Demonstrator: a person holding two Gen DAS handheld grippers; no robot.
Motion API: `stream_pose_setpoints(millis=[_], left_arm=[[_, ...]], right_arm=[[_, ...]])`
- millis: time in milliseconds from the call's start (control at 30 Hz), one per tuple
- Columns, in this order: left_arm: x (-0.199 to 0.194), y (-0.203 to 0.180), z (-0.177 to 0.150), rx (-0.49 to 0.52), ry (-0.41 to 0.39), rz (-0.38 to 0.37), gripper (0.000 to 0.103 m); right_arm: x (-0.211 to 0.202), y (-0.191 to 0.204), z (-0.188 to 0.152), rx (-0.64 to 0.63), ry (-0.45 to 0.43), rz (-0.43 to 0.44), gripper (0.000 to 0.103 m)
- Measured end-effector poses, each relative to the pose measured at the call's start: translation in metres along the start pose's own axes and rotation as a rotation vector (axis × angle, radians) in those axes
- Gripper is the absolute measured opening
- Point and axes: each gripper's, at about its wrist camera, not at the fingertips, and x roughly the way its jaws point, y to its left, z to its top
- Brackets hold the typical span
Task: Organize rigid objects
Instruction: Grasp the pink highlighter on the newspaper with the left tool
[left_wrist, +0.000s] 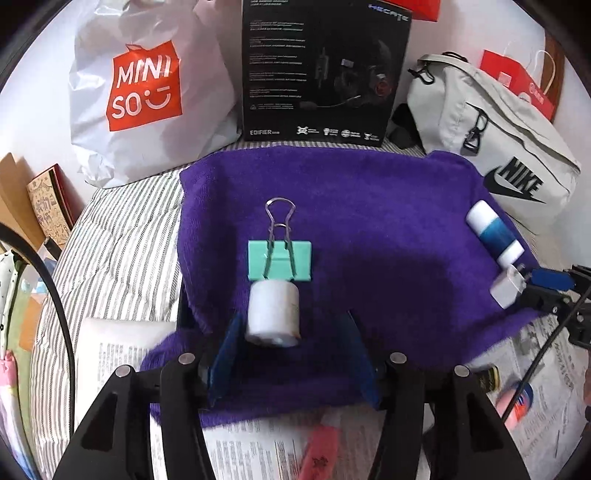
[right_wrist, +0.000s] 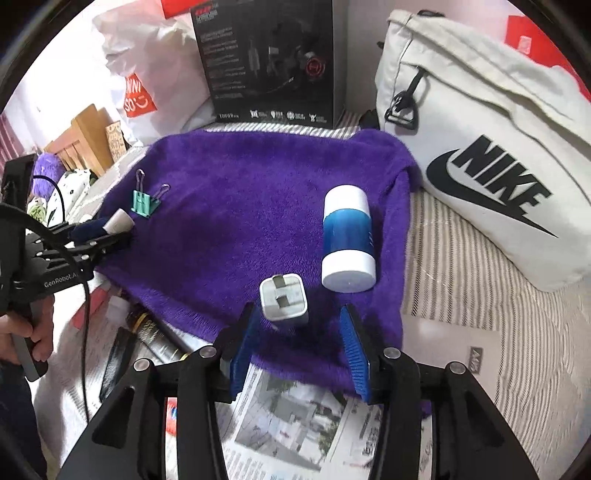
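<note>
Purple towel (left_wrist: 369, 221) spread over a striped bed sheet (left_wrist: 122, 236), newspaper (right_wrist: 295, 417) under its near edge. Left gripper (left_wrist: 295, 358): jaws released, blue pads apart; a white roll (left_wrist: 273, 314) lies between them on the towel, close by the left pad, clear of the right. A mint binder clip (left_wrist: 279, 259) sits just beyond the roll, touching it. Right gripper (right_wrist: 299, 350): jaws also released, a white plug adapter (right_wrist: 283, 298) lying between the pads, prongs up; contact with the left pad unclear. A blue-and-white cylinder (right_wrist: 347, 240) rests just beside the adapter. Behind the towel: Miniso bag (left_wrist: 144, 88), black headset box (left_wrist: 321, 70), Nike bag (right_wrist: 491, 155).
</note>
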Motion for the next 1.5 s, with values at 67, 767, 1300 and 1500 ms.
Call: stream_pose_setpoints(millis=[67, 767, 1300, 1500], left_arm=[[-0.008, -0.001, -0.003, 0.004, -0.012, 0.009, 0.054], [-0.061, -0.014, -0.072, 0.071, 0.013, -0.044, 0.054], [-0.039, -0.005, -0.079, 0.113, 0.026, -0.038, 0.036], [-0.041, -0.008, -0.081, 0.122, 0.014, -0.043, 0.017]], right_arm=[[-0.011, 0.001, -0.004, 0.005, -0.02, 0.0, 0.045], [-0.06, 0.027, -0.08, 0.082, -0.113, -0.018, 0.046], [-0.068, 0.034, -0.109, 0.129, -0.107, 0.027, 0.046], [-0.053, 0.049, -0.102, 0.096, -0.094, 0.072, 0.046]])
